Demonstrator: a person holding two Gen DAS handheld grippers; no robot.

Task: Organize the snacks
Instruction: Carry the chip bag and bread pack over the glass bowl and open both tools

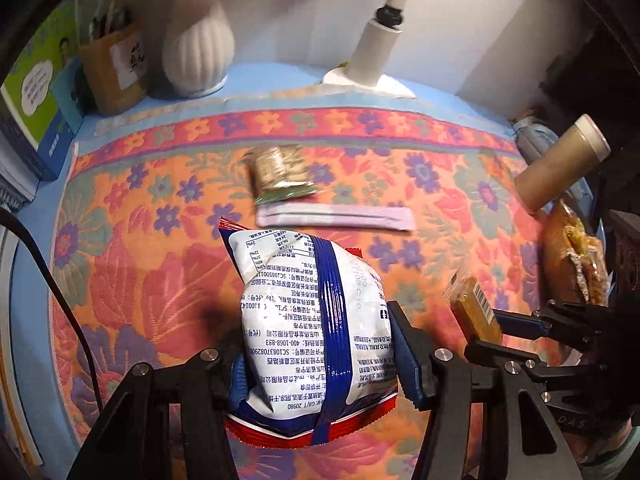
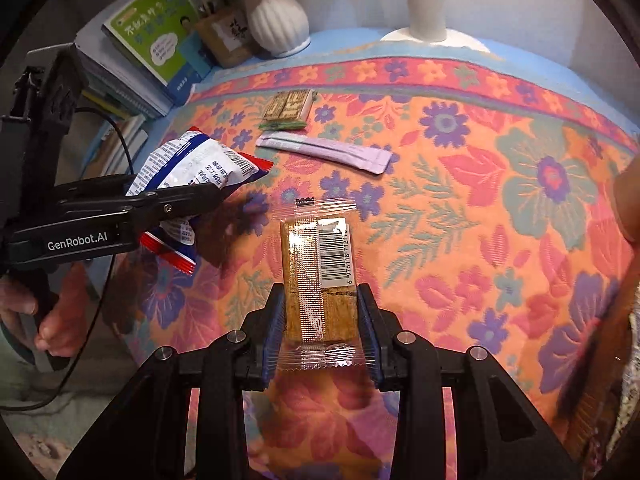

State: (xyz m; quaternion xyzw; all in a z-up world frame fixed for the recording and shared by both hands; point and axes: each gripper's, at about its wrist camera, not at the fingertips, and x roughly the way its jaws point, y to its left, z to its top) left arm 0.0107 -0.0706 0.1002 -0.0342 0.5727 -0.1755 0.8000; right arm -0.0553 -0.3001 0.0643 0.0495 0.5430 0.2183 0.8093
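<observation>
My left gripper [image 1: 320, 356] is shut on a puffy white, blue and red snack bag [image 1: 312, 328] and holds it above the floral cloth; the bag also shows in the right wrist view [image 2: 192, 172]. My right gripper [image 2: 320, 320] is shut on a clear-wrapped brown cracker bar [image 2: 316, 280] with a barcode; the bar also shows in the left wrist view [image 1: 474, 310]. On the cloth farther back lie a green-edged cracker pack [image 2: 288, 110] and a lilac stick sachet [image 2: 328, 152], side by side; both also show in the left wrist view [image 1: 280, 172] [image 1: 336, 218].
A white ribbed vase [image 2: 280, 16], a lamp base [image 2: 428, 20], a brown pen holder [image 2: 224, 36] and stacked books [image 2: 152, 48] line the back and left. A tan cylinder [image 1: 560, 164] and a wrapped bread [image 1: 576, 260] sit at the right edge.
</observation>
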